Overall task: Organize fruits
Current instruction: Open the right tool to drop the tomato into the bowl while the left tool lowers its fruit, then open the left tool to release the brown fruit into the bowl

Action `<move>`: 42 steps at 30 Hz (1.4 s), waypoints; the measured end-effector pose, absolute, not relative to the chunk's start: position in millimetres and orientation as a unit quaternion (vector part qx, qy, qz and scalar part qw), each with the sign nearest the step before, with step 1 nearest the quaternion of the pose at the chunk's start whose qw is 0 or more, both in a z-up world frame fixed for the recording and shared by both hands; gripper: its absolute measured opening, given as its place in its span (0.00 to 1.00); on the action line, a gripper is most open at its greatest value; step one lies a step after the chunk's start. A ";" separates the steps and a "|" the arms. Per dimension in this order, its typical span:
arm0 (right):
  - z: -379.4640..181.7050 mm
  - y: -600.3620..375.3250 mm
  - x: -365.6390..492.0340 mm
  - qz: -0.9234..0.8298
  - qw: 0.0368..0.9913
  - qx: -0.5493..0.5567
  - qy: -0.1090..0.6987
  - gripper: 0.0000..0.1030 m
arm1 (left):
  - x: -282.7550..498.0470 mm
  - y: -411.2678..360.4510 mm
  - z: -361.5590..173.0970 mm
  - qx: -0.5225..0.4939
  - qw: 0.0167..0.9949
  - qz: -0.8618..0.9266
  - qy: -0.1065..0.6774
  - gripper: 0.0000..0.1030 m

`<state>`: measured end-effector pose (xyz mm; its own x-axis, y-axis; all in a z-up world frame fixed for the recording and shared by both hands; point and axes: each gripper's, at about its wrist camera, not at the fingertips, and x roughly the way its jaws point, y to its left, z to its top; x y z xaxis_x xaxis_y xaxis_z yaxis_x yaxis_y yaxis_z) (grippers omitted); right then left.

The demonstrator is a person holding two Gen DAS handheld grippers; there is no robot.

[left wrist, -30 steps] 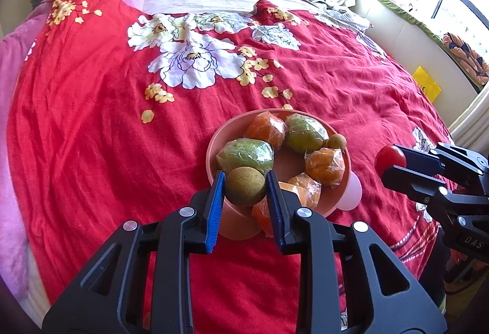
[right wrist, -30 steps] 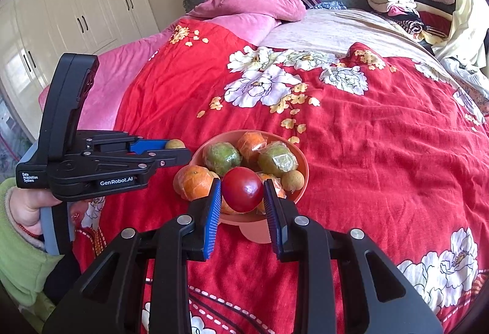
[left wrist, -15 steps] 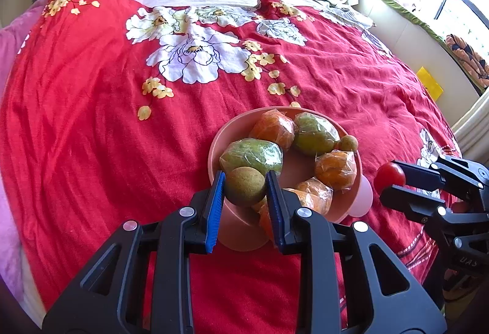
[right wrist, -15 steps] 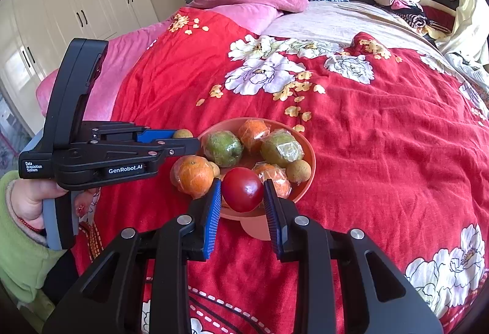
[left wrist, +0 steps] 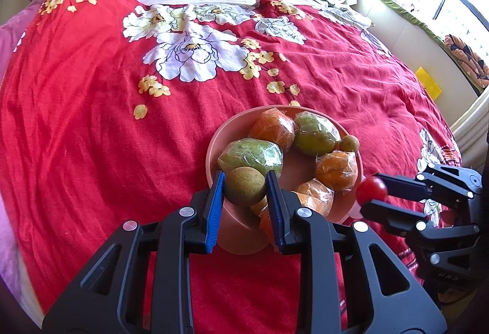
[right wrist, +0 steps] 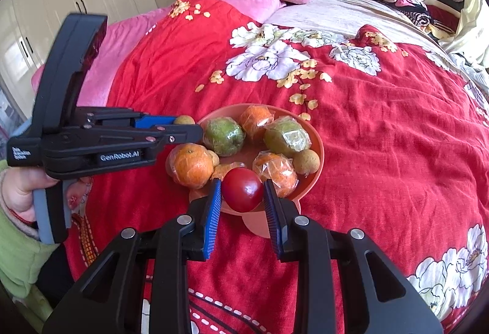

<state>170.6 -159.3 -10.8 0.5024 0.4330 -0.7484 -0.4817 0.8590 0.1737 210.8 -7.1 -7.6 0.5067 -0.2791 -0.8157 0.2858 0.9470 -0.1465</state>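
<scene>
The left tool point(left wrist: 244, 190) squeezes a round brown fruit point(left wrist: 245, 185) over the near edge of the pink bowl point(left wrist: 214, 147) on the red bed cover point(left wrist: 91, 120), and the right tool point(right wrist: 241, 196) squeezes a round red tomato point(right wrist: 242, 189) beside that bowl, neither fruit pointing any way.

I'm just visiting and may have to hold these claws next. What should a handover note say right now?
Left claw: shut on a small brown fruit, near the bowl's left rim.
Right claw: shut on a red tomato, at the near rim.
Pink bowl on the red bedspread already holds wrapped oranges and green fruits.
One orange sits at the bowl's left edge.
Left: drop both held fruits in.
</scene>
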 end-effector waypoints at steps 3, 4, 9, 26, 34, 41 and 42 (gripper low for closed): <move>-13.8 -155.9 171.8 0.265 0.865 -0.033 0.425 0.26 | 210.9 -6.3 -7.4 0.004 0.868 -0.162 0.469 0.19; -14.8 -155.3 172.5 0.266 0.864 -0.033 0.426 0.26 | 210.9 -6.3 -7.5 0.004 0.868 -0.162 0.469 0.19; -19.6 -152.5 174.9 0.262 0.864 -0.041 0.428 0.26 | 211.9 -6.0 -8.4 0.004 0.868 -0.162 0.470 0.19; -23.2 -153.2 174.3 0.250 0.869 -0.051 0.424 0.43 | 213.7 -6.7 -10.9 0.000 0.867 -0.164 0.470 0.20; -14.7 -163.0 161.7 0.237 0.877 -0.039 0.417 0.63 | 209.5 -10.9 -4.3 -0.004 0.872 -0.160 0.463 0.32; 5.7 -175.1 145.1 0.224 0.890 -0.027 0.396 0.80 | 193.9 -9.6 16.6 -0.005 0.882 -0.151 0.446 0.46; 10.0 -177.3 141.4 0.220 0.893 -0.026 0.392 0.84 | 190.1 -9.0 20.7 -0.004 0.885 -0.148 0.442 0.48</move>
